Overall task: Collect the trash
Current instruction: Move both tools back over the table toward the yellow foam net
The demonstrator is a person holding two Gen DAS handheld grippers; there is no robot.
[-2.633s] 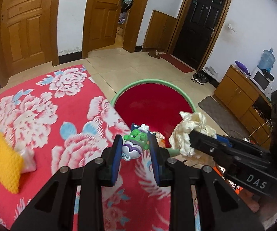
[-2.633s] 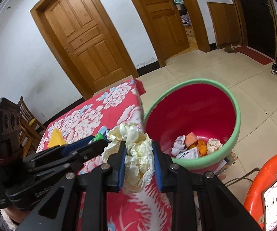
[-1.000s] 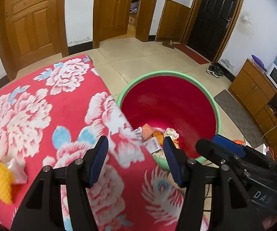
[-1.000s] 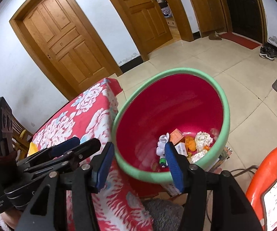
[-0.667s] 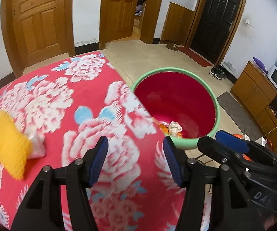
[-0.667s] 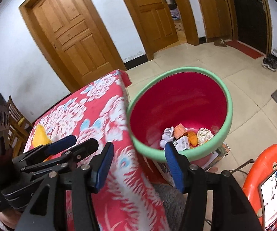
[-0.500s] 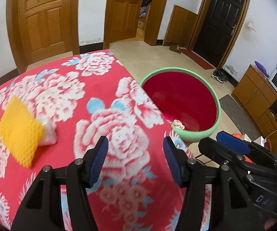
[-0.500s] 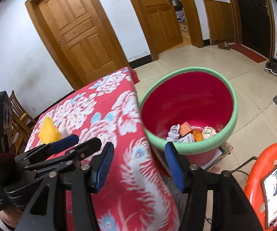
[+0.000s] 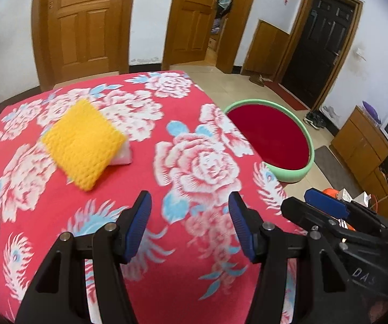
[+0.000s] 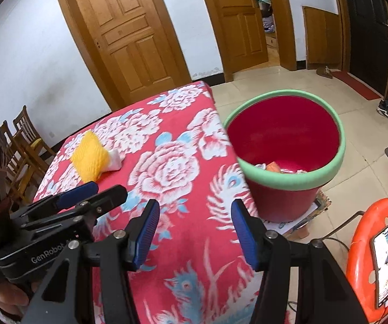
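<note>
A yellow knitted cloth [image 9: 81,144] lies on the red flowered tablecloth [image 9: 194,167], partly over a crumpled white tissue [image 9: 122,158]. The same yellow cloth [image 10: 88,158] and white tissue [image 10: 115,162] show at the left in the right wrist view. Beside the table's far right edge stands a red bucket with a green rim [image 10: 285,156], with several scraps of trash [image 10: 273,168] at its bottom. My left gripper [image 9: 189,225] is open and empty over the cloth's near part. My right gripper [image 10: 194,229] is open and empty too, close to the right of the left one.
Wooden chairs [image 10: 23,140] stand left of the table. An orange stool [image 10: 374,259] with a phone on it sits at the lower right. Wooden doors [image 10: 129,35] and a tiled floor lie behind. A low cabinet [image 9: 366,148] lines the right wall.
Both grippers dropped their trash into the bucket and opened, then drew back from it over the table. The yellow cloth has come toward the middle of the view.
</note>
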